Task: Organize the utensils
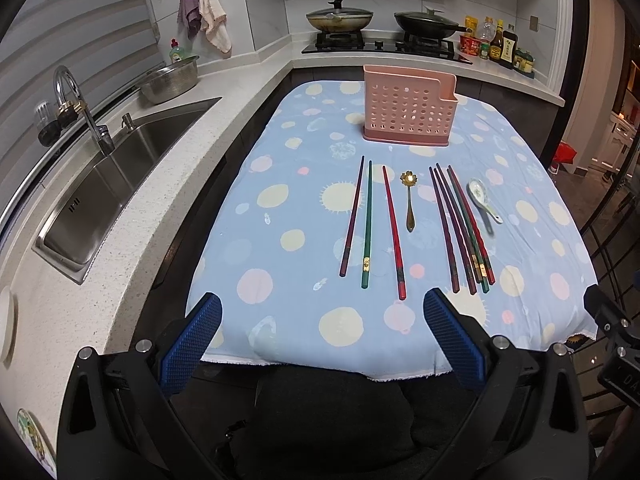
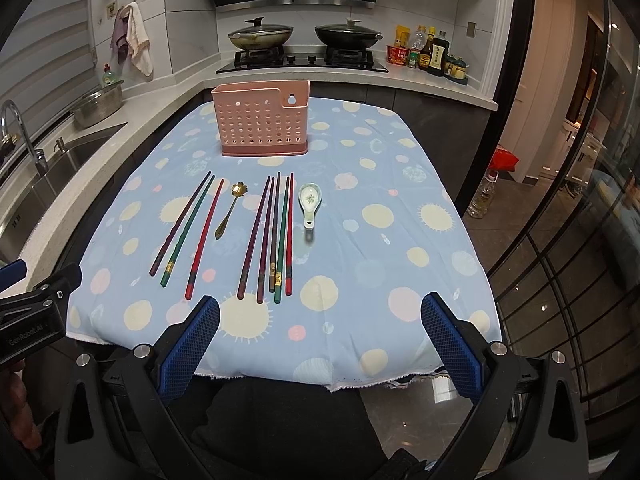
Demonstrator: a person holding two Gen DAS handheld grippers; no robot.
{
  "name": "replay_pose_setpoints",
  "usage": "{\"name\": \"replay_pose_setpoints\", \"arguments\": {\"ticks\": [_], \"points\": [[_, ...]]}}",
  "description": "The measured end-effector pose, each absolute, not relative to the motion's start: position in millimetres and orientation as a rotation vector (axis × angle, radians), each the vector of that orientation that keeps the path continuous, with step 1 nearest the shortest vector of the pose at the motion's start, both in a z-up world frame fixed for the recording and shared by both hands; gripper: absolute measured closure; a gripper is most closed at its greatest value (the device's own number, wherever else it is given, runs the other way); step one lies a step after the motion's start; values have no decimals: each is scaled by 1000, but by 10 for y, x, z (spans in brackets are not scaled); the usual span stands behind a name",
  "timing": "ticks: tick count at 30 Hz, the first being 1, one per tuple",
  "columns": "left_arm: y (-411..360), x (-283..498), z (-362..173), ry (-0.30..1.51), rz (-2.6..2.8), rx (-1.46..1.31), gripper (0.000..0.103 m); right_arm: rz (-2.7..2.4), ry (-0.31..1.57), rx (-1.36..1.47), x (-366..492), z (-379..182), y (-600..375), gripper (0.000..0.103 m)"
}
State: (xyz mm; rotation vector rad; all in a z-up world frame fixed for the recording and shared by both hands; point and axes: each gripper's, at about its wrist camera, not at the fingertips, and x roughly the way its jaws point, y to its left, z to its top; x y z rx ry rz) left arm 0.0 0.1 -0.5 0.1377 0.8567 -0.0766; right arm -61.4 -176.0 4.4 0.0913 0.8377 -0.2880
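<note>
Chopsticks lie flat on the spotted tablecloth (image 2: 360, 280) in two groups on the near side of the pink holder (image 2: 262, 120), which stands upright at the cloth's far end. A loose set of three (image 2: 188, 232) lies toward the sink side of the holder and a tight bunch of five (image 2: 272, 236) more or less straight out from it, with a gold spoon (image 2: 229, 210) between the groups and a ceramic spoon (image 2: 310, 203) just beside the bunch on the side away from the sink. Every stick runs lengthways toward the holder, thick decorated ends nearest the tools.

Neither tool carries anything: the left gripper (image 1: 322, 340) and the right gripper (image 2: 320, 340) both stand wide, well short of the sticks at the cloth's near edge. The left one faces the set of three (image 1: 372, 224), the right one the bunch. As I judge it, a grasp across the thick ends suits, since the fingers already straddle the sticks' long axis.
</note>
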Motion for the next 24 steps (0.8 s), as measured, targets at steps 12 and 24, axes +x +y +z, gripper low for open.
{"name": "replay_pose_setpoints", "arguments": {"ticks": [12,24], "points": [[-15,6,-35,868,-82,135,7,-281,845,93,-608,-15,-1715,6],[-20,11,-45,869,-83,134,7,-280,847,94,-605,-12,-1722,6]]}}
